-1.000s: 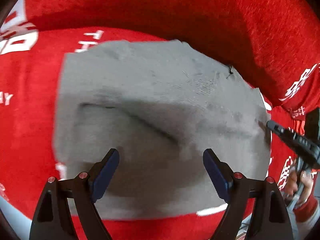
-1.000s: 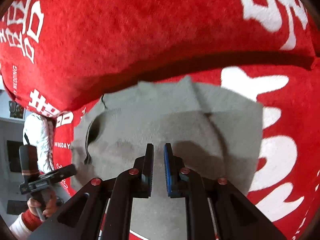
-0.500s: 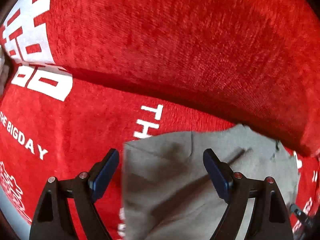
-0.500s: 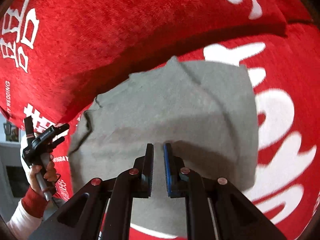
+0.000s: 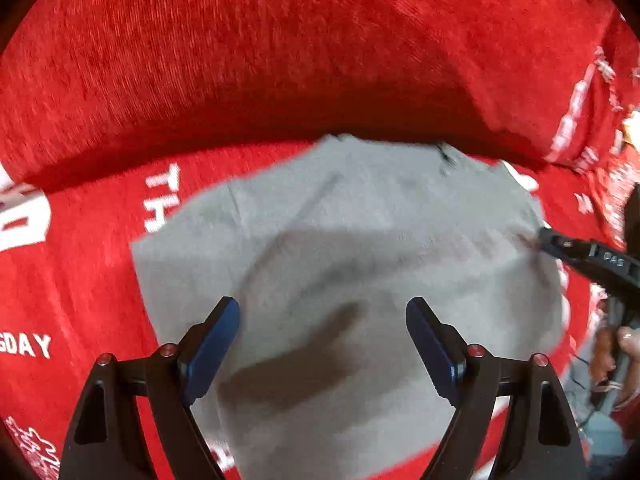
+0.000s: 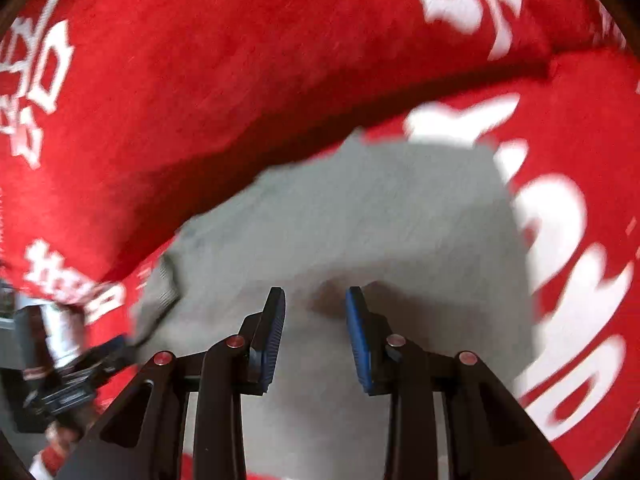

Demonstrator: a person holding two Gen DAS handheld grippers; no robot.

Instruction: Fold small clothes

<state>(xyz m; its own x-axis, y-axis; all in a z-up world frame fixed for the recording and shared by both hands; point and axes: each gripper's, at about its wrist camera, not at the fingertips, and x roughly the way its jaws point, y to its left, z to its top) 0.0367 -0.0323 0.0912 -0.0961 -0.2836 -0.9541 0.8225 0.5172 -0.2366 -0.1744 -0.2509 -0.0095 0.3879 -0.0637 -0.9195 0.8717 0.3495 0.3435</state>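
Note:
A small grey knit garment (image 5: 360,216) lies flat and folded on a red cover (image 5: 280,48) with white lettering. My left gripper (image 5: 322,322) hangs above its near part, open wide, with nothing between its blue pads. At the garment's right edge the right gripper (image 5: 580,254) shows in the left wrist view. The right wrist view has the same grey garment (image 6: 380,208) below my right gripper (image 6: 315,306). Its jaws are opening, and between them there is only the cloth lying underneath, not gripped. The left gripper (image 6: 84,372) appears blurred at that garment's left edge.
A raised red cushion back (image 6: 200,80) runs along the far side of the garment. The red seat (image 5: 80,272) with white lettering extends left and right of it. A hand (image 5: 624,344) holds the right tool's handle at the right edge.
The right gripper's jaws have parted from shut. The left wrist view swung off to the garment's left edge, then back over it. The garment sits lower and smaller in both views.

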